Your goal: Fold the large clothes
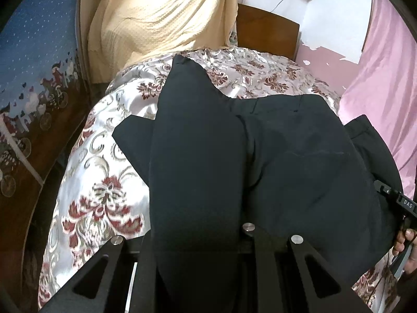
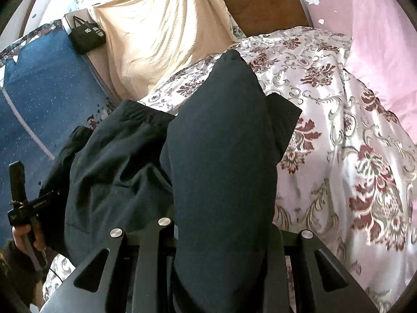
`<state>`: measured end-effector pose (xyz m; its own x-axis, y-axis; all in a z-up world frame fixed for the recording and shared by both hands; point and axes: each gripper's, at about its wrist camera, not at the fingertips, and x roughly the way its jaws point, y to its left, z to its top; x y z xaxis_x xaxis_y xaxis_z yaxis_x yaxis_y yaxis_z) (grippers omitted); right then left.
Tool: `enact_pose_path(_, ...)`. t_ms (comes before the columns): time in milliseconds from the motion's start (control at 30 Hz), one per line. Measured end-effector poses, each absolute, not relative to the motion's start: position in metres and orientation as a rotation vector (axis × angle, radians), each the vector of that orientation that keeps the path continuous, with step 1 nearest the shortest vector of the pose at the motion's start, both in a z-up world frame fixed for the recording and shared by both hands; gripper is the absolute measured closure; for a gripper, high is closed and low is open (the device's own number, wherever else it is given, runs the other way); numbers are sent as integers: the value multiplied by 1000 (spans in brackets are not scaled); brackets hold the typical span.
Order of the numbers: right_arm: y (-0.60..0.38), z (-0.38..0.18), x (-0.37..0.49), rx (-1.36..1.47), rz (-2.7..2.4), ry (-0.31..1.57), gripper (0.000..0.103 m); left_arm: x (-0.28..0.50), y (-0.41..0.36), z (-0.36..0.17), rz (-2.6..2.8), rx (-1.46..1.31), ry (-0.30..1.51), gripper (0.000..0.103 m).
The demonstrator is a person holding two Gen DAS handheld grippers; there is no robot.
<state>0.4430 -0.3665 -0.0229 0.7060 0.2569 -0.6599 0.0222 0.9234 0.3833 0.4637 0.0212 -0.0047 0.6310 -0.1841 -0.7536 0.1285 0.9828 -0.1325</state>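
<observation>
Left gripper (image 1: 198, 255) pinches a fold of the black trousers (image 1: 286, 156), which lie across the floral bedspread (image 1: 104, 182), one leg reaching far toward the headboard (image 1: 265, 28). Lift evenly with its partner.

Right gripper (image 2: 224, 258) likewise clamps dark cloth; keep both edges level, carrying the fold far before lowering.
</observation>
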Motion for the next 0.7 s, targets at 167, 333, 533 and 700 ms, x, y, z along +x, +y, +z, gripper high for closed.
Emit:
enact_pose_path(167, -362, -35, 418, 382, 115, 803, 79, 449, 23, -24, -177, -78, 911, 84)
enact_pose_path(333, -358, -58, 408, 366, 83, 847, 79, 440, 20, -48, -165, -82, 941, 84)
enact_pose_path(533, -360, -75, 401, 369, 36, 866, 70, 439, 22, -62, -125, -93, 965, 78)
enact_pose_path(700, -368, -87, 406, 415, -11, 912, 55, 444, 38, -71, -53, -186, 1015, 55)
